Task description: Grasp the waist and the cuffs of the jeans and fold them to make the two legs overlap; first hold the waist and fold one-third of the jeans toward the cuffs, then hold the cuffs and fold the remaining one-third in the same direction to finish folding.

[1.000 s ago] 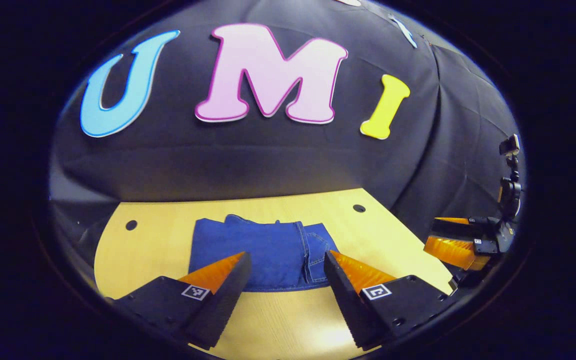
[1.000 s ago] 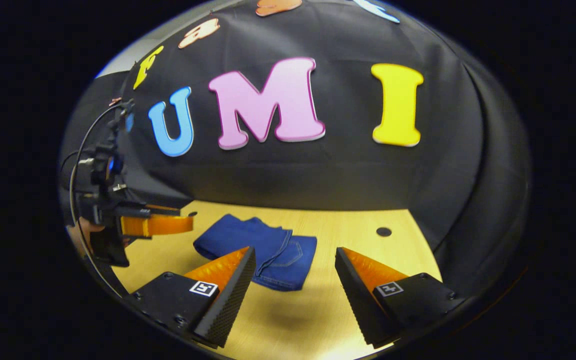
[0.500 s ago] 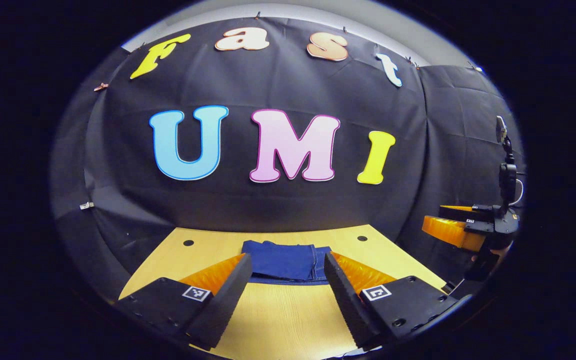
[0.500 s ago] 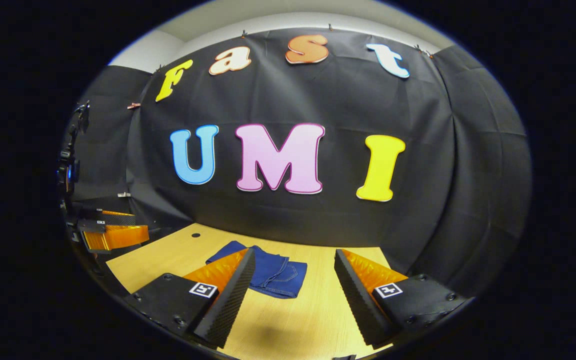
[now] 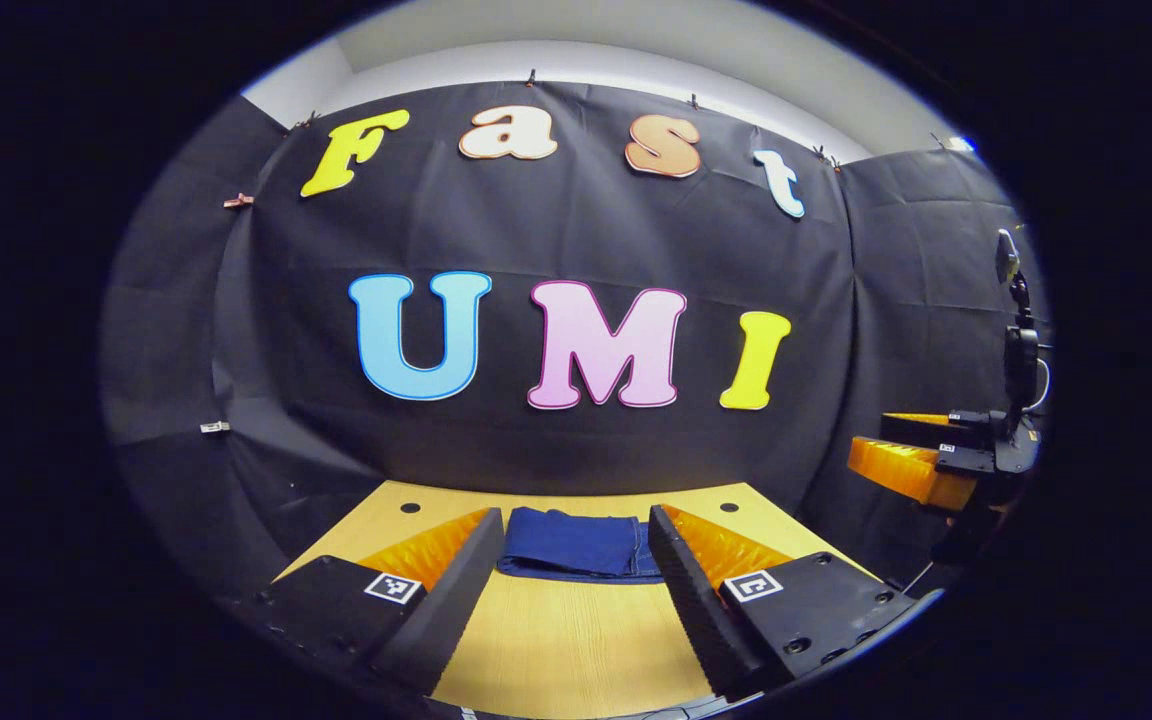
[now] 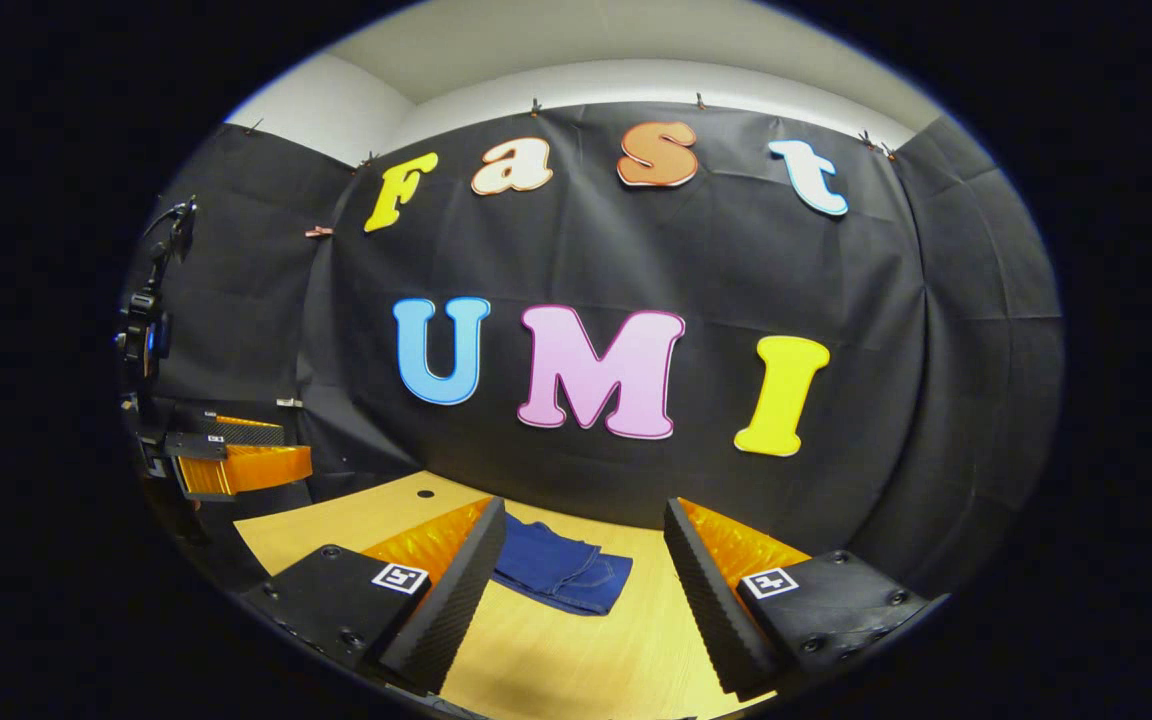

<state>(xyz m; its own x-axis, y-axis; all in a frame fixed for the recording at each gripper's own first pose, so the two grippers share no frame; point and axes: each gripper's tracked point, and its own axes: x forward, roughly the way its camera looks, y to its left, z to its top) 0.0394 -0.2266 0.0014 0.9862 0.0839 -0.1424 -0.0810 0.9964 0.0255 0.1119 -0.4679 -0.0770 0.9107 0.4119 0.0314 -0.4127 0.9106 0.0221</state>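
Observation:
The blue jeans [image 5: 574, 543] lie folded into a small flat packet on the wooden table [image 5: 576, 640], well ahead of both grippers. In the right gripper view the jeans [image 6: 561, 574] lie left of centre, a back pocket facing up. My left gripper [image 5: 576, 575] is open, held back from the jeans and above the table's near part, with nothing between its fingers. My right gripper [image 6: 581, 585] is open too and holds nothing. In the left gripper view the right gripper [image 5: 911, 455] hangs at the far right edge; in the right gripper view the left gripper [image 6: 236, 455] hangs at the far left.
The table has small round holes [image 5: 410, 508] [image 6: 425, 494] near its far corners. Black cloth walls close the booth behind and beside the table. A camera stalk [image 5: 1016, 330] rises above the right gripper.
Both grippers have pulled back and tilted up from the folded jeans, which now look smaller and lower in both views. Both stay open. The jeans have not moved.

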